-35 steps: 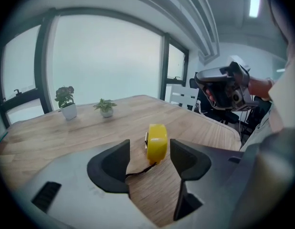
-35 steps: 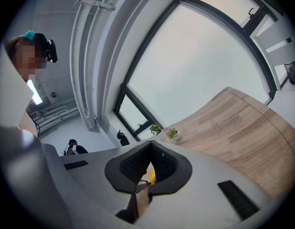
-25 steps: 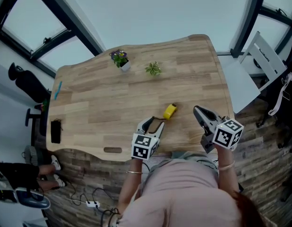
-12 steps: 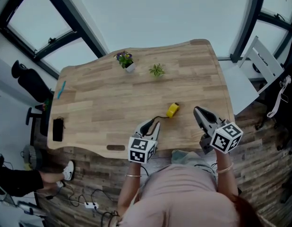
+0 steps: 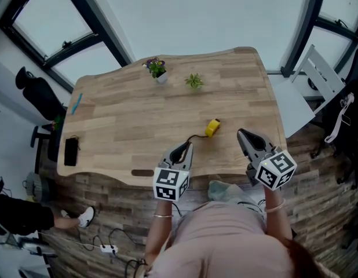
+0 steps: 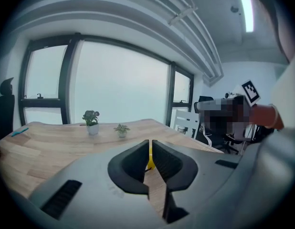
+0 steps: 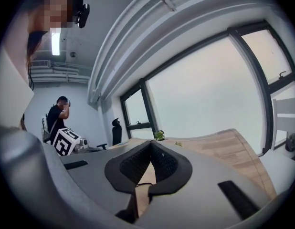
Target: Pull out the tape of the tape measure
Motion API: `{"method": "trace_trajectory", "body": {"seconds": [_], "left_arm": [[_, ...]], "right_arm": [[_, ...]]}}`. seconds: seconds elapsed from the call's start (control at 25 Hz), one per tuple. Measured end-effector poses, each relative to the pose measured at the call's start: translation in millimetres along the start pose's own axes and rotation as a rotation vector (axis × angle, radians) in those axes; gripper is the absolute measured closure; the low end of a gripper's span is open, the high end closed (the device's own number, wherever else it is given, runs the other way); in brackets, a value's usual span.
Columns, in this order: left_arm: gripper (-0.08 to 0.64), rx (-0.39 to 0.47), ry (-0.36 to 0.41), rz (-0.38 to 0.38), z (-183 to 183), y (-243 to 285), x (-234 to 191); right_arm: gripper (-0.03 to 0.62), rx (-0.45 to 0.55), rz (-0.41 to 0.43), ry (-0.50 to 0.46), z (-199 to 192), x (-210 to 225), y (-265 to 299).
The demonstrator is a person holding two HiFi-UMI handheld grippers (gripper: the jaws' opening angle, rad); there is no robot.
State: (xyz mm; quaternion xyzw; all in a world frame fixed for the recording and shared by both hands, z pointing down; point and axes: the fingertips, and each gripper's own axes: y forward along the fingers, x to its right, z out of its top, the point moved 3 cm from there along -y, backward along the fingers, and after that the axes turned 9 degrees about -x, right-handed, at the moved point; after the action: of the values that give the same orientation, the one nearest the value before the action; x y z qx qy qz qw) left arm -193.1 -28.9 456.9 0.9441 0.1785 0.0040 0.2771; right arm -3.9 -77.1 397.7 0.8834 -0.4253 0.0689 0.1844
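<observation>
Looking at it, the yellow tape measure (image 5: 212, 127) sits on the wooden table (image 5: 127, 114) just ahead of the left gripper (image 5: 186, 147). Its jaws have just been closing and are pinched on a thin dark strip (image 5: 195, 136) trailing from the case (tape tip or strap, can't tell). The right gripper (image 5: 241, 134) is clenched on nothing. The case looks light and will probably skid, so pin it and pull the thin, springy blade by its end hook.
</observation>
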Motion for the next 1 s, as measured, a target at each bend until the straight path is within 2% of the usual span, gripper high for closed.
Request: {"method": "trace_trajectory", "body": {"seconds": [0.28, 0.84, 1.0], "left_arm": [[0.549, 0.083, 0.032, 0.004, 24, -31, 14], [0.560, 0.268, 0.062, 0.053, 71, -111, 37], [0.560, 0.284, 0.073, 0.068, 77, -132, 46]], "right_arm": [[0.594, 0.047, 0.004, -0.051, 12, -23, -13], [0.594, 0.158, -0.058, -0.193, 50, -75, -55], [0.594, 0.178, -0.065, -0.214, 58, -92, -69]]}}
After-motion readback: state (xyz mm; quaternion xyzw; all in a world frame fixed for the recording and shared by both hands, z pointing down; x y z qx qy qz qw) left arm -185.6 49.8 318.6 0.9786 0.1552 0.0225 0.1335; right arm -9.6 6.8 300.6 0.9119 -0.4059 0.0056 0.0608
